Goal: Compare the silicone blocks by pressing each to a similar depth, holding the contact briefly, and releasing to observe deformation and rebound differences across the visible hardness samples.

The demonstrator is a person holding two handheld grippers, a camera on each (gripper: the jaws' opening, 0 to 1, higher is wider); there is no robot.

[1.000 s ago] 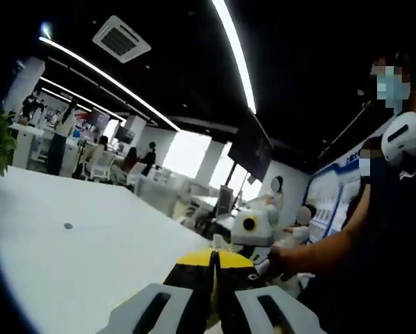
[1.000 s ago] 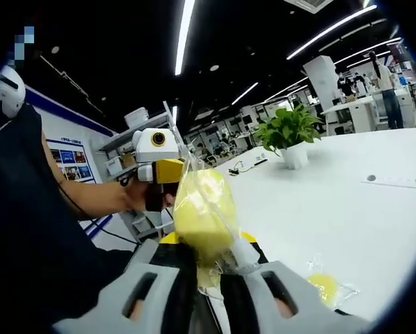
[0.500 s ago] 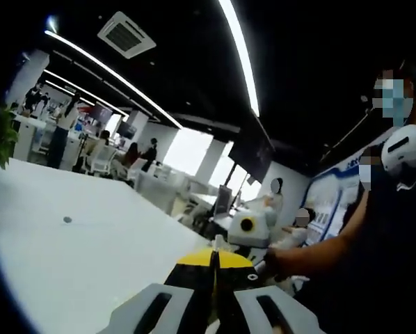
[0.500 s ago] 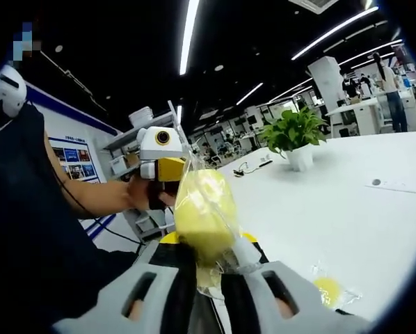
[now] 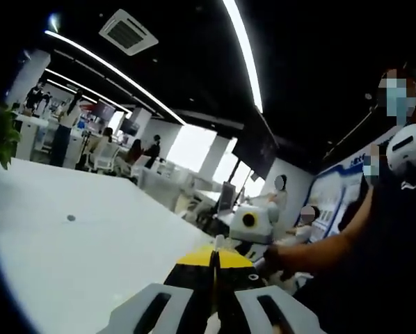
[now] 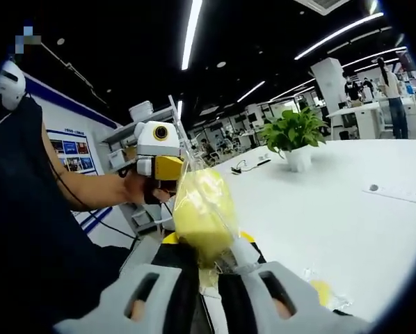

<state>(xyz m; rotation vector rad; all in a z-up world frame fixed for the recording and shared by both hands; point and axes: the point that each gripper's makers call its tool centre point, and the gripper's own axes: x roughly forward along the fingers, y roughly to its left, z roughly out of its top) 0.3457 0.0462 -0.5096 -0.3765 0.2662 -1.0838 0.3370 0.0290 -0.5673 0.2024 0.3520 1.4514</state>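
Clamped on a bagged yellow silicone block [image 6: 202,216], my right gripper [image 6: 206,268] holds it up above the white table [image 6: 319,209], its clear wrapping sticking up past the jaws. My left gripper [image 5: 213,263] has its yellow-tipped jaws pressed together with nothing between them; I also see it from the right gripper view, gripped by a hand [image 6: 140,189]. A second bagged yellow block [image 6: 325,293] lies on the table near the right gripper. A potted plant [image 6: 295,136] stands farther back.
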